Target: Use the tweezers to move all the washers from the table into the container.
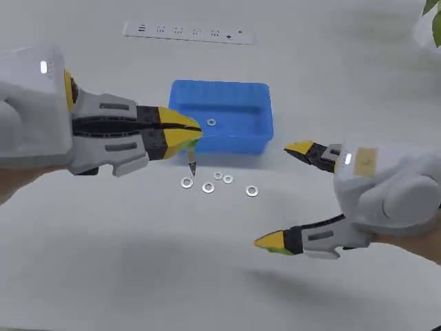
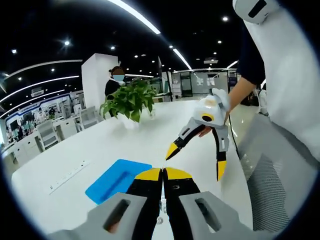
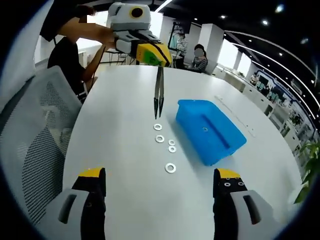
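White counter [image 1: 138,262] in a big open-plan office with strip lights overhead, that's the setup. Left gripper [image 1: 193,131] is clenched on a pair of tweezers [image 1: 191,164]; from its own camera the two yellow tips [image 2: 162,172] sit pressed right together. The tweezers hang point-down, and in the right gripper view their tips [image 3: 158,92] stop just short of the closest washer in the bunch, though I can't tell for sure whether they touch it. Right gripper [image 1: 272,194] is released, jaws spread wide with nothing between them, hovering over the counter well apart from the tweezers. Five washers [image 1: 208,187] lie loose on the counter in a small cluster between the two grippers, right in front of the blue container [image 1: 255,141]. One single washer [image 1: 211,123] is lying flat inside the container. Past that there's a white power strip [image 1: 186,32] along the far side of the counter and a leafy plant [image 2: 130,100] in a pot.
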{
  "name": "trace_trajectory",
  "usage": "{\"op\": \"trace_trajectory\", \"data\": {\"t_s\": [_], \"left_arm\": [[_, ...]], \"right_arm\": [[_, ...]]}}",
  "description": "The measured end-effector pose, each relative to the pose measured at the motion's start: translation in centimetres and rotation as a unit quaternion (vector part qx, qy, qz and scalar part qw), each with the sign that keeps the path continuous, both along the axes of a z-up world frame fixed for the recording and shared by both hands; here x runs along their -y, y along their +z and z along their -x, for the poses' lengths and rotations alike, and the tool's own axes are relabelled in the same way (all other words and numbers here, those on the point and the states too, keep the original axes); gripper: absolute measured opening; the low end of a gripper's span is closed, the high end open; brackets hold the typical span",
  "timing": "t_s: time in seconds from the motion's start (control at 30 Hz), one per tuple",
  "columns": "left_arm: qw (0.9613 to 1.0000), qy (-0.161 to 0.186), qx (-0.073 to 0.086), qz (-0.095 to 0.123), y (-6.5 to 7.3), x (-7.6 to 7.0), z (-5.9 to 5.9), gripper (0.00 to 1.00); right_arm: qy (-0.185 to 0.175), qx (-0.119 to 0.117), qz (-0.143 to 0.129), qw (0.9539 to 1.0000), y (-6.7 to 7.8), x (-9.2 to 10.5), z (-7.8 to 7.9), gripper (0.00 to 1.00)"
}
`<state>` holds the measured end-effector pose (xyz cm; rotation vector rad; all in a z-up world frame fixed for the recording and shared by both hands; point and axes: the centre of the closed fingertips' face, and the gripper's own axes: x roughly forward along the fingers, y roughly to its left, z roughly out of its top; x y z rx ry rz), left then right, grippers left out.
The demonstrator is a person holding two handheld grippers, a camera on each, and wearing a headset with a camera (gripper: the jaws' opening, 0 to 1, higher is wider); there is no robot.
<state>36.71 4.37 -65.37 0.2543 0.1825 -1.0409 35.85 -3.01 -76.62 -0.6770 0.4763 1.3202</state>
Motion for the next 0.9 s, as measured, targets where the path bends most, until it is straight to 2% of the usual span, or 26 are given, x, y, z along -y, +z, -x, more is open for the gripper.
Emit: {"op": "trace_trajectory", "data": {"t_s": [0.07,0.13,0.23,0.33,0.57,0.7,0.8,0.9], "left_arm": [[1.0,-0.001,-0.002,0.009,-0.3,0.2,0.3,0.04],[1.0,-0.001,-0.006,0.007,-0.9,0.3,0.3,0.04],[0.9999,-0.003,-0.011,0.007,-1.5,0.5,0.2,0.04],[0.9999,-0.004,-0.012,0.01,-1.9,0.5,-0.1,0.04],[0.9998,-0.002,-0.015,0.015,-2.4,0.7,-1.0,0.04],[0.9997,-0.003,-0.019,0.012,-2.8,0.7,-1.1,0.04],[0.9997,-0.002,-0.022,0.01,-3.3,0.6,-1.3,0.04],[0.9996,-0.002,-0.026,0.012,-3.7,0.7,-1.5,0.04]], "right_arm": [[0.002,-0.003,-0.004,1.0,-0.2,0.0,0.7,0.91],[-0.001,-0.023,-0.012,0.9997,-0.3,-0.1,1.5,0.95],[-0.008,-0.031,-0.017,0.9993,-0.5,-0.1,1.9,0.99],[-0.017,-0.034,-0.024,0.999,-0.6,-0.2,1.8,1.0],[-0.056,-0.063,-0.054,0.995,-0.2,0.1,1.1,1.0],[-0.059,-0.065,-0.057,0.9945,-0.3,0.3,1.1,1.0],[-0.056,-0.057,-0.045,0.9958,-0.7,0.8,0.9,1.0],[-0.064,-0.066,-0.049,0.9946,-0.8,1.1,0.8,1.0]]}}
